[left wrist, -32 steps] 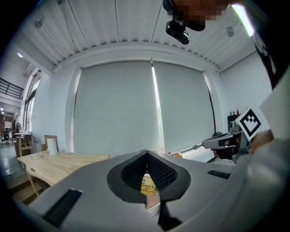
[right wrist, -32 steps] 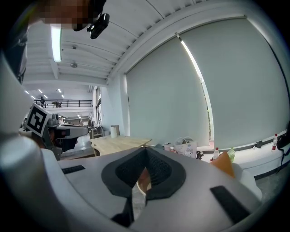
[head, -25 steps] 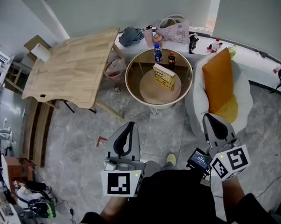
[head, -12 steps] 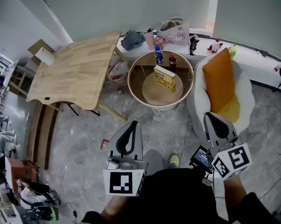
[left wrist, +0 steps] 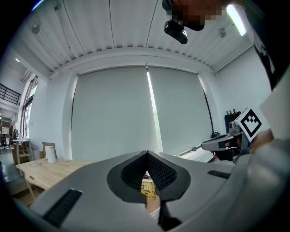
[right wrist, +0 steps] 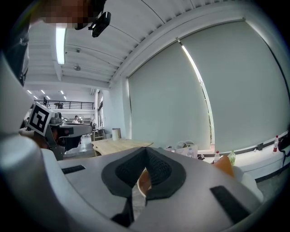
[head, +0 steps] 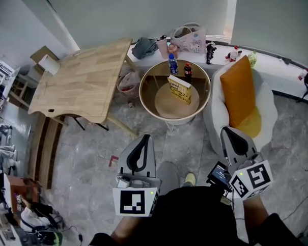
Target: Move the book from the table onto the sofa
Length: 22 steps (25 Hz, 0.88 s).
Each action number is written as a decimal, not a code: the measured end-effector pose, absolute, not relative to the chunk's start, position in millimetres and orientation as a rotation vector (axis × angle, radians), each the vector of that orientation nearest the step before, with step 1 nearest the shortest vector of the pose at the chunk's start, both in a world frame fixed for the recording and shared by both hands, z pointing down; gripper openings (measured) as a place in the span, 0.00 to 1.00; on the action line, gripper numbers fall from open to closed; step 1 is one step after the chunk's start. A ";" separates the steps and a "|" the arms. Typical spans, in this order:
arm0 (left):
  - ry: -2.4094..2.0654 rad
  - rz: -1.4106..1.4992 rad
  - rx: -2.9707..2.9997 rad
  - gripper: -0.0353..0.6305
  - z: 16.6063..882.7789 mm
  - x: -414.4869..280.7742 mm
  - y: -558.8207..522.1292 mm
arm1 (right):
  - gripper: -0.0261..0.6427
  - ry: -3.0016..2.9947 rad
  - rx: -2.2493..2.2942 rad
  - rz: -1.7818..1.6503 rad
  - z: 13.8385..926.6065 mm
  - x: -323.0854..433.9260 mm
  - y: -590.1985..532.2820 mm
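Observation:
The yellow book [head: 179,88] lies on the round glass-topped table [head: 151,80], well ahead of both grippers. To its right stands the white sofa chair [head: 264,106] with an orange cushion [head: 238,93]. My left gripper [head: 144,137] is held low over the floor, shut and empty. In the left gripper view its tips [left wrist: 147,154] meet, and a sliver of the book [left wrist: 148,189] shows through the gap beneath them. My right gripper [head: 227,129] hangs just in front of the sofa chair, shut with nothing in it [right wrist: 146,149].
A blue-capped bottle [head: 173,63] and a dark bottle [head: 188,70] stand on the round table behind the book. A large wooden table [head: 86,77] fills the left. A ledge at the back holds a bag [head: 190,34] and small items. The person's shoe [head: 187,177] is on the marble floor.

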<state>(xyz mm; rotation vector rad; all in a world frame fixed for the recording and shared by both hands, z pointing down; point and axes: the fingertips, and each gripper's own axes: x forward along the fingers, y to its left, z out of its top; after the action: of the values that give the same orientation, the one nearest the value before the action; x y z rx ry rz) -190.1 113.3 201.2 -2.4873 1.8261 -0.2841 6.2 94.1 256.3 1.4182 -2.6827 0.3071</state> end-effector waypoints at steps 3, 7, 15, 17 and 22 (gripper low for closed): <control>1.842 -0.258 -2.482 0.06 199.6 -192.0 114.6 | 0.05 -2.684 1.404 0.297 256.1 2.3 95.4; 1.847 -0.250 -2.475 0.06 198.3 -196.6 114.6 | 0.05 -2.686 1.397 0.290 255.1 -2.5 93.8; 1.854 -0.230 -2.465 0.06 203.2 -210.1 104.4 | 0.05 -2.687 1.374 0.269 256.6 -17.1 81.3; 1.858 -0.239 -2.477 0.06 207.4 -212.2 99.1 | 0.05 -2.677 1.368 0.268 257.5 -20.4 77.7; 1.837 -0.231 -2.493 0.06 211.2 -215.3 73.0 | 0.05 -2.655 1.366 0.246 260.3 -28.2 55.4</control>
<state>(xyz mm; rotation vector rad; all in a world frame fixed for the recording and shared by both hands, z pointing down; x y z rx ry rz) -215.3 73.0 211.2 -2.4929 1.8368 -0.2313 -28.2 55.4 260.3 1.3659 -2.6550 0.2457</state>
